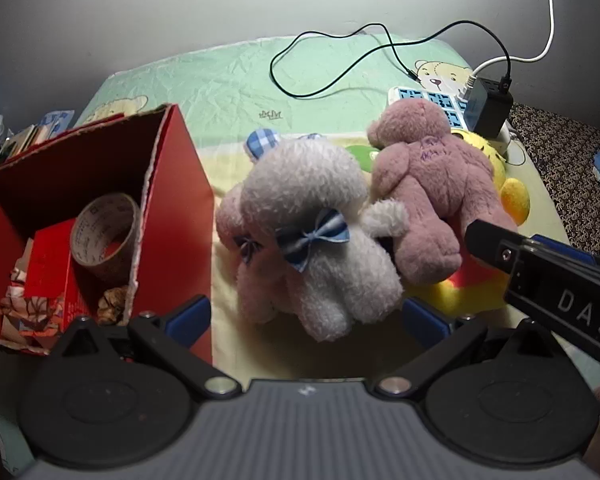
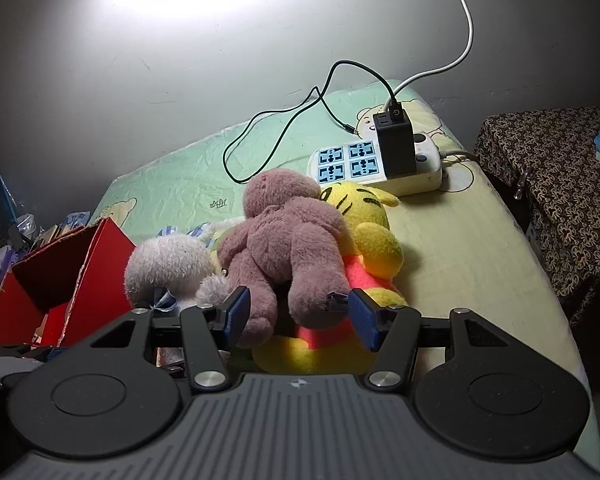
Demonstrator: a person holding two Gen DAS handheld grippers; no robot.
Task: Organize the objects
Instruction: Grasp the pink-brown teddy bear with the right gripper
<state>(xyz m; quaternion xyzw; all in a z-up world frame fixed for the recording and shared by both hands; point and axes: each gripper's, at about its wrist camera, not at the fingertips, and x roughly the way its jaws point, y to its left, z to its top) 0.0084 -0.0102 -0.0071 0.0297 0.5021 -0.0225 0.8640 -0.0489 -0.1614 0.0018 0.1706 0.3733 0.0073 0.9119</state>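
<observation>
A white plush toy with a blue bow (image 1: 312, 240) lies on the bed between the wide-open fingers of my left gripper (image 1: 308, 316). A mauve plush bear (image 1: 428, 188) lies to its right on a yellow plush (image 1: 512, 196). In the right wrist view my right gripper (image 2: 296, 316) is open around the mauve bear's (image 2: 288, 232) legs, over the yellow plush (image 2: 364, 240). The white plush (image 2: 164, 268) is at its left. A red cardboard box (image 1: 172, 208) stands open at the left, holding a tape roll (image 1: 104, 232). The right gripper's body (image 1: 548, 276) enters the left wrist view from the right.
A white power strip (image 2: 380, 164) with a black adapter (image 2: 396, 144) and a black cable (image 1: 340, 64) lies at the head of the bed. A patterned cloth-covered stand (image 2: 560, 184) is at the right. Clutter sits left of the red box (image 2: 60, 280).
</observation>
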